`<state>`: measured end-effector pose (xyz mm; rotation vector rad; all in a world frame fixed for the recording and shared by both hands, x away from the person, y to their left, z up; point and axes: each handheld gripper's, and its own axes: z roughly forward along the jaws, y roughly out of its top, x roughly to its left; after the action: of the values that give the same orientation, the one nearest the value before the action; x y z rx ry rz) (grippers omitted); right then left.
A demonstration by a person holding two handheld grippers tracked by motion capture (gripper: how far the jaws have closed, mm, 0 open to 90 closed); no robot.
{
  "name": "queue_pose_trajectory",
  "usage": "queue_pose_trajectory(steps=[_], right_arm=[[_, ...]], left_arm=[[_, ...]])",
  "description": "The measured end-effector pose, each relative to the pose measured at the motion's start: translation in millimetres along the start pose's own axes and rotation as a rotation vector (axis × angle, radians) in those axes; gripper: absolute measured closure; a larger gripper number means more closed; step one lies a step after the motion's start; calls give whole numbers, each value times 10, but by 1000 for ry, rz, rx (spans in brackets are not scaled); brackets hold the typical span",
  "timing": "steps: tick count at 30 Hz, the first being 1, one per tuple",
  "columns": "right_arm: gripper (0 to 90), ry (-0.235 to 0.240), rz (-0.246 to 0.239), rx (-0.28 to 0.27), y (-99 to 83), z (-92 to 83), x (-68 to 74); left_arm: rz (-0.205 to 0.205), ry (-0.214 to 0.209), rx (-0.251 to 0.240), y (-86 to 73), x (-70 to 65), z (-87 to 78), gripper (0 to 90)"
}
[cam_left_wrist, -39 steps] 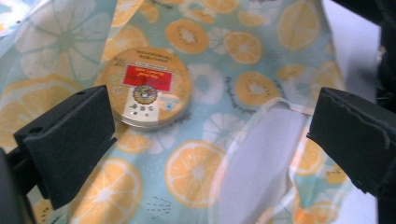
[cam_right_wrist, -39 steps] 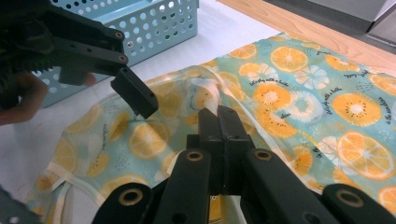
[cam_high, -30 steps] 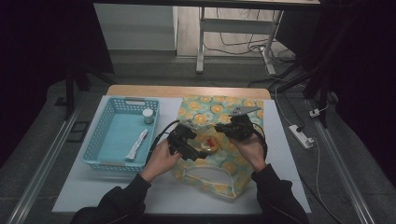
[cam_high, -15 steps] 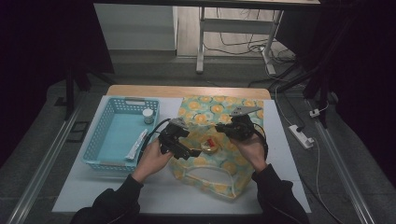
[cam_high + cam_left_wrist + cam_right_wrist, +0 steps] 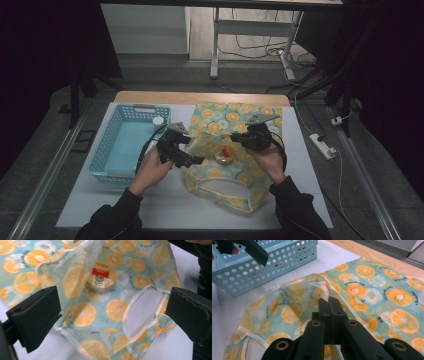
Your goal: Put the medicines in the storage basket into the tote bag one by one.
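A thin bag [image 5: 226, 118] printed with orange slices lies on the white table top. A small round tin [image 5: 223, 156] with a red label rests at its mouth, partly under a sheer layer of the fabric [image 5: 75, 277]. My right gripper [image 5: 236, 138] is shut on the bag's upper edge [image 5: 325, 296] and holds that layer lifted. My left gripper [image 5: 198, 160] hovers just left of the bag, open, its pads [image 5: 35, 317] wide apart with nothing between them. Below them lie the tin [image 5: 101, 277] and a bag handle [image 5: 145, 312].
A light blue perforated basket [image 5: 131, 107] stands left of the bag, with a small white cap-like item [image 5: 158, 120] in its far corner. The basket's wall [image 5: 287, 262] is close to the left gripper [image 5: 254, 251]. A power strip [image 5: 322, 145] lies on the floor to the right.
My left gripper has drawn back leftward from the tin toward the basket and risen slightly. The right gripper has stayed put with the bag's edge in it.
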<state>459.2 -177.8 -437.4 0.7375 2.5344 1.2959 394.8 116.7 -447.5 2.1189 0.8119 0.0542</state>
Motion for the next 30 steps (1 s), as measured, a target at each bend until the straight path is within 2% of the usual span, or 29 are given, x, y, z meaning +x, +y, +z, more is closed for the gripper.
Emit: queue_pose_trajectory(steps=[9, 16, 20, 22, 25, 30], right_arm=[[900, -3, 0, 3, -9, 0, -3], [900, -4, -2, 1, -6, -6, 1], [900, -5, -3, 2, -2, -9, 5], [900, -4, -4, 2, -3, -5, 6], [900, -4, -5, 2, -3, -4, 8], [900, -4, -4, -1, -1, -9, 4]], left_arm=[[-18, 66, 0, -71, 93, -157, 0], [-44, 116, -20, -124, 186, -318, 0], [-66, 143, -34, -160, 250, -421, 0], [-89, 160, -23, -177, 286, -461, 0], [-89, 224, -2, -212, 345, -523, 0], [-119, 292, 10, -290, 474, -623, 1]])
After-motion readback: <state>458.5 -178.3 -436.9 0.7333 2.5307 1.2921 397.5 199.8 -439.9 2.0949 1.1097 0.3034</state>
